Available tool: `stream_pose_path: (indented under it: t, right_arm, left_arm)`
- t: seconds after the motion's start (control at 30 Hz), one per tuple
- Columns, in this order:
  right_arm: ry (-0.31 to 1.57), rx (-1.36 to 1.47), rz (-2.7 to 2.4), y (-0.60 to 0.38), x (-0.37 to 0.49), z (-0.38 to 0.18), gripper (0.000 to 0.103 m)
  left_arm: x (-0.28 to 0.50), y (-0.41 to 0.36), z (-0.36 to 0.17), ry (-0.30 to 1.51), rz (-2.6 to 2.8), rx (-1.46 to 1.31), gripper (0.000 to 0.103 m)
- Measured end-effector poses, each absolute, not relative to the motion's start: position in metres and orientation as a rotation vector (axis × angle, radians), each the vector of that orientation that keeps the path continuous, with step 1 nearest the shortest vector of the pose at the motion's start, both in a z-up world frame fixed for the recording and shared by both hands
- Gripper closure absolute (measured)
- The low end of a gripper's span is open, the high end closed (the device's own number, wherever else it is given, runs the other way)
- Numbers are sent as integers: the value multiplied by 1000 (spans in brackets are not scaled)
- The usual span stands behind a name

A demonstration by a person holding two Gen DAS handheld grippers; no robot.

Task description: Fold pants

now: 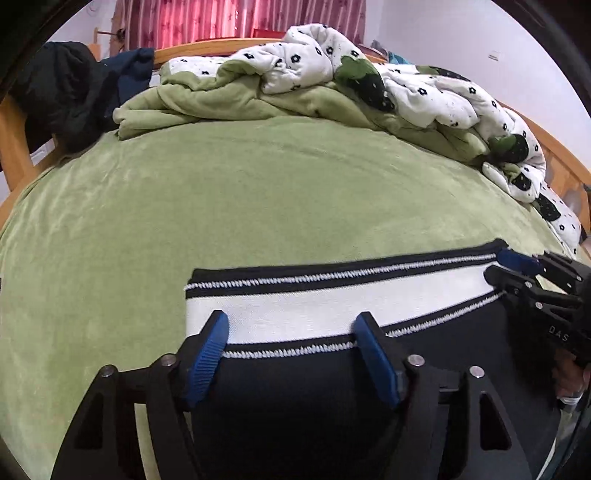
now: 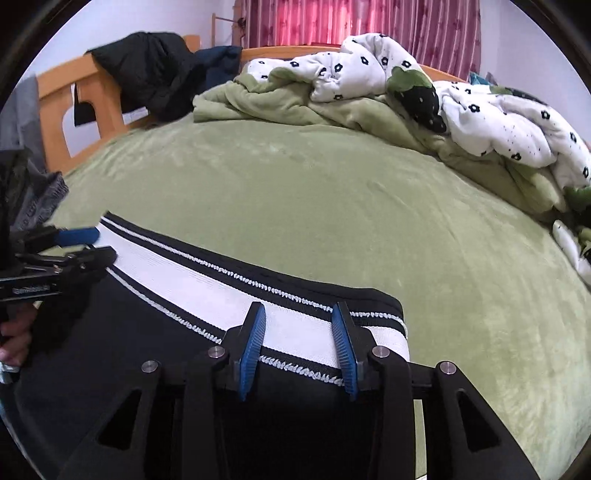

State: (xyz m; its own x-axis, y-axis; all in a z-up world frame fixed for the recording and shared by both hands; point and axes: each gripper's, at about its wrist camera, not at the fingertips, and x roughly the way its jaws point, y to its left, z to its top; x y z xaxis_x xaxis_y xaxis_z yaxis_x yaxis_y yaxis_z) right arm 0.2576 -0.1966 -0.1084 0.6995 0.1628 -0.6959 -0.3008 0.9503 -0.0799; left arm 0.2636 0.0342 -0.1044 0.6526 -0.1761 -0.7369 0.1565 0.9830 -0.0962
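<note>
Black pants point(image 1: 314, 306) with a broad white stripe edged in zigzag stitching lie flat on the green bed sheet point(image 1: 258, 203). My left gripper point(image 1: 291, 328) stands open over the stripe near the pants' left end, its blue pads wide apart and pinching no cloth. In the right wrist view the same pants point(image 2: 184, 266) run from lower right to the left. My right gripper point(image 2: 298, 332) is open above the stripe at the pants' right corner. Each gripper shows in the other's view: the right gripper point(image 1: 498, 267) at the far right, the left gripper point(image 2: 98, 245) at the far left.
A rumpled white flowered quilt point(image 1: 424, 92) and a green blanket point(image 1: 207, 99) are heaped along the far side of the bed. A dark jacket point(image 2: 155, 74) hangs over the wooden bed frame point(image 2: 55, 99). A person's hand point(image 2: 14, 332) holds the left gripper. Pink curtains point(image 2: 351, 18) hang behind.
</note>
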Motion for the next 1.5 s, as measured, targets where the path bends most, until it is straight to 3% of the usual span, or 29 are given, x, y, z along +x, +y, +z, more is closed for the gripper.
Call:
stream_pose_path:
  t: [0.17,0.27,0.7,1.13,1.2,1.23,1.27,1.37,1.5]
  right_arm:
    - [762,-216,240,-195,252,-105,66]
    - [791,-212,231,-200,236,-99,58]
    - [902,-215,226,-234,126,-106,58]
    - [869,-65,148,-260,97,-91,58]
    - [866,-52,145,-261,99,-89,58]
    - [865,-49,144,-261,100,-88,58]
    - [866,-47,146,-261,100,-88,58]
    - [873,-50,154,-261,102,-89,58]
    - [877,-68,163,-257,99,-91,58]
  left_arm:
    - [241,38,-107,954,-246,-59,30]
    - [204,45,-109,988,-275,-70,30]
    - [44,71,-111,999,-321,-18,29]
    - [30,53,-127,979,-117,239,31]
    - [33,47,-126,961,-121,227,36]
    - [35,44,-125,949,-122,224,45]
    - [37,43,-124,937,-133,213,71]
    - [39,57,-114,886,-161,84,78]
    - [39,77,-136,947,-184,-34,78]
